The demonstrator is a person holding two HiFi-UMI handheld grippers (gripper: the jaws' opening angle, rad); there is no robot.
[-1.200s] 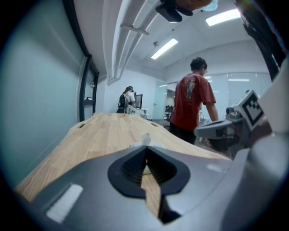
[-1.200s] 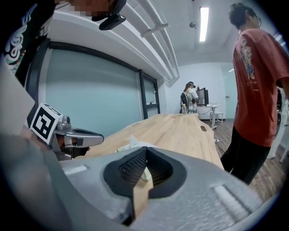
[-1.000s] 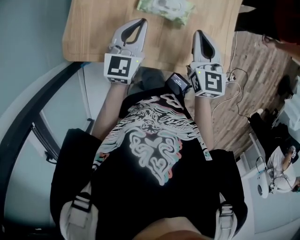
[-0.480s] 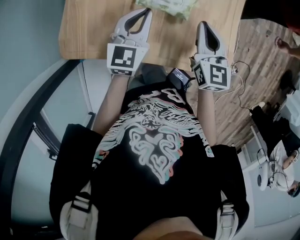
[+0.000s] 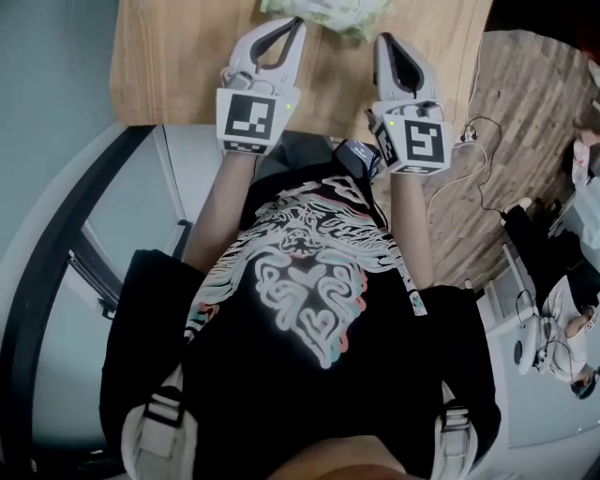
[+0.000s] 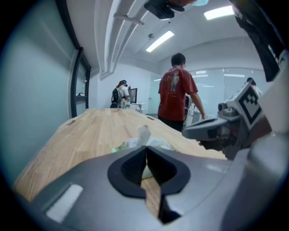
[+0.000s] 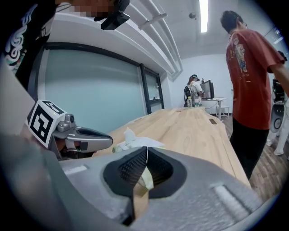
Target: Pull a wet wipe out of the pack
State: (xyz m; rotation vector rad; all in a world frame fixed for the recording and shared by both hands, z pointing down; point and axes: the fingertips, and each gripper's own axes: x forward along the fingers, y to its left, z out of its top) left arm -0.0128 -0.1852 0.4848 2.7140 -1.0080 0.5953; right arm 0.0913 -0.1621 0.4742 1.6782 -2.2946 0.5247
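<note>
— Long wooden table [image 5: 178, 66] in a bright office, with a person in a red shirt [image 7: 250, 63] standing off past the far edge. Where's the wipe pack [image 5: 330, 13] compared to the tips?

— Right in front of them. It lies just ahead of the left gripper [image 5: 292, 24], close enough that I can't tell if they touch. From the right gripper [image 5: 382, 43] it's ahead and a bit to the left. A white wipe tab [image 6: 144, 133] pokes up out of the top, pretty much in line with the left fingertips.

— Fingers?

— Both pairs are pinched fully together with nothing caught between them.

— So what bites you from here?

— imo three things. Go in closed like that and the tips just shove the pack along the smooth wood. Pinch the tab without the other gripper pinning the pack, and the whole pack probably lifts with it. Bite too low on the tab and you likely drag out a clump of wipes instead of one.
</note>
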